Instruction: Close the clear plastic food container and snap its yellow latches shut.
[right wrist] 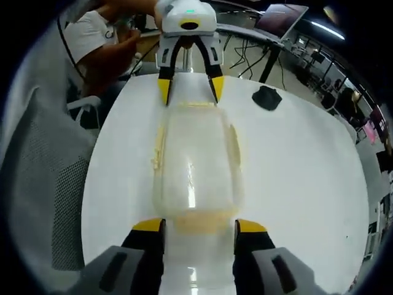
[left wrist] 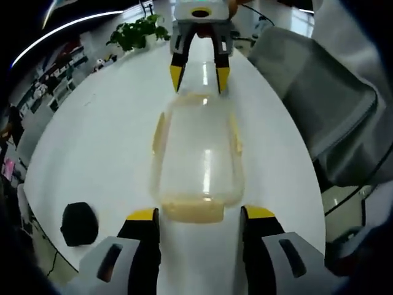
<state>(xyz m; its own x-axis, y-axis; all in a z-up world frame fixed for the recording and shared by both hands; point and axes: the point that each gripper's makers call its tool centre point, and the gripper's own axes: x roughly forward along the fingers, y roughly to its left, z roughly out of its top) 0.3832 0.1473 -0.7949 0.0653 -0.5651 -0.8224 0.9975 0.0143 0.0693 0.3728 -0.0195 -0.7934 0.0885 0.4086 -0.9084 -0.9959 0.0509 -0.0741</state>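
While the clear container is taken as the landmark, everything else is placed against it.

Container: the clear plastic food container point(left wrist: 198, 157) point(right wrist: 195, 161) is seen lying flat on the white worktop point(left wrist: 92, 141) point(right wrist: 307, 160), lengthwise between the two grippers, with its lid on top.

Yellow latches: a pale yellow latch point(left wrist: 192, 211) point(right wrist: 198, 222) is seen at each short end and along each long side of the container; whether any is snapped down cannot be told.

Left gripper: the left gripper point(left wrist: 200, 215) point(right wrist: 190, 89) is held at one short end of the container, its jaws spread, one yellow tip on each side of the end latch; contact with the container cannot be told.

Right gripper: the right gripper point(right wrist: 199, 226) point(left wrist: 199, 76) is held at the opposite short end, its jaws likewise spread wider than the end latch, with nothing pinched between them.

Black object: a small dark object point(left wrist: 79, 222) point(right wrist: 266, 97) is seen resting on the worktop, well apart from the container, off to the side of the left gripper's end.

Chair: a grey mesh chair point(left wrist: 325, 104) point(right wrist: 37, 184) is seen beside the worktop, on the side of the container away from the black object.

Plant: a green potted plant point(left wrist: 138, 32) is seen beyond the container's far end, at the worktop's edge.

Person: a seated person's arm point(right wrist: 113, 52) is seen past the left gripper's end of the container.
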